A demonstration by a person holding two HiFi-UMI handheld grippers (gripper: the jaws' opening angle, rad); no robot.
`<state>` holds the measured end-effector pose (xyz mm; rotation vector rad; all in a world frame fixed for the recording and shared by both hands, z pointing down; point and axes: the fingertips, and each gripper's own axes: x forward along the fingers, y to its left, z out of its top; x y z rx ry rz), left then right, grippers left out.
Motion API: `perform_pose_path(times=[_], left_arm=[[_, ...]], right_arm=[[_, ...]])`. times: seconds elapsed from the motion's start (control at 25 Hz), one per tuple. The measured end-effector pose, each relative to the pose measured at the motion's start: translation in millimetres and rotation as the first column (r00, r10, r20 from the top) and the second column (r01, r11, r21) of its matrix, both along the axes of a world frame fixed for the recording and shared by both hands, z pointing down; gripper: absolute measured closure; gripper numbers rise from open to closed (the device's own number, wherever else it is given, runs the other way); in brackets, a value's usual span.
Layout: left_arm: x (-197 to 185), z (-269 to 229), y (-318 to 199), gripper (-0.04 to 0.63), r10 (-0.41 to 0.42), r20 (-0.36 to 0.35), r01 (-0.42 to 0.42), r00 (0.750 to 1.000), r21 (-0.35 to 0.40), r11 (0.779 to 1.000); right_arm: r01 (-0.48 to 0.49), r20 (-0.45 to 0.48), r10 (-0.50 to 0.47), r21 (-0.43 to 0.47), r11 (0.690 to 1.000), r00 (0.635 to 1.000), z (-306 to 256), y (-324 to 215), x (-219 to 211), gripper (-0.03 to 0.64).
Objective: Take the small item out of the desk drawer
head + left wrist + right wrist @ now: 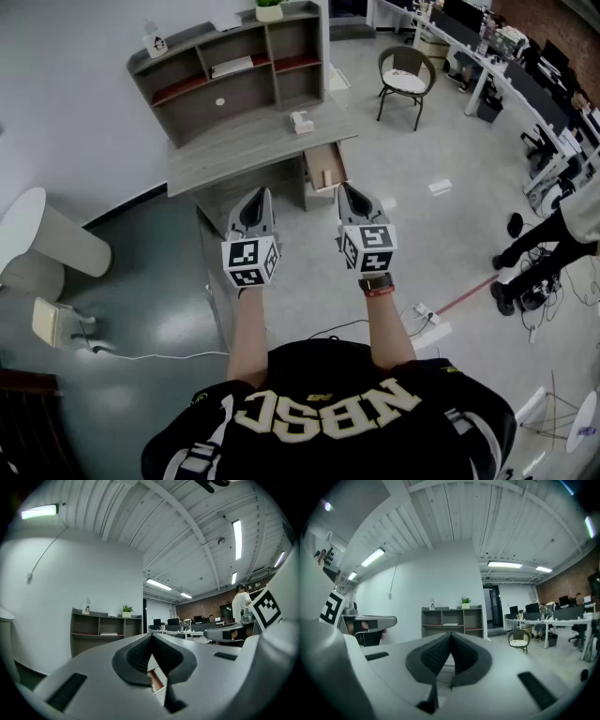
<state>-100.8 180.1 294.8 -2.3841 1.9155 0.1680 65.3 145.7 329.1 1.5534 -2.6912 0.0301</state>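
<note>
A grey desk (246, 141) with a shelf unit (234, 66) stands ahead of me, and its drawer (326, 171) on the right side is pulled open. The drawer's inside is light brown, and I cannot make out a small item in it from here. My left gripper (261, 193) and right gripper (347, 187) are held side by side above the floor, short of the desk, and point at it. Both are shut with nothing between their jaws. The left gripper (151, 637) shows a sliver of the drawer (157, 681) below its tips. The right gripper (451, 634) faces the shelf unit (452, 620).
A small white box (301, 122) lies on the desk top and a potted plant (269, 9) stands on the shelf unit. A wicker chair (405, 80) is at the right rear. A white round table (37, 234) is at the left, cables (427, 314) lie on the floor, and a person's legs (539, 244) are at the right.
</note>
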Motion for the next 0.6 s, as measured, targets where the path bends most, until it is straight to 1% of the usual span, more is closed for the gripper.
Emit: perform_pose_path(times=[0.36,0.6], left_arm=[[21,3,-1,0.588,-0.021,0.003,0.021,1.0,-0.001,1.0],[41,22,3,0.588,-0.028,0.013,0.028,1.0,-0.021,0.999]], right_arm=[[0.021,0.0,-0.021,0.009,1.0,1.0,1,-1,22,0.609],[0.029,0.058,-0.029,-0.002,1.0,0.998,15,0,40,0.609]])
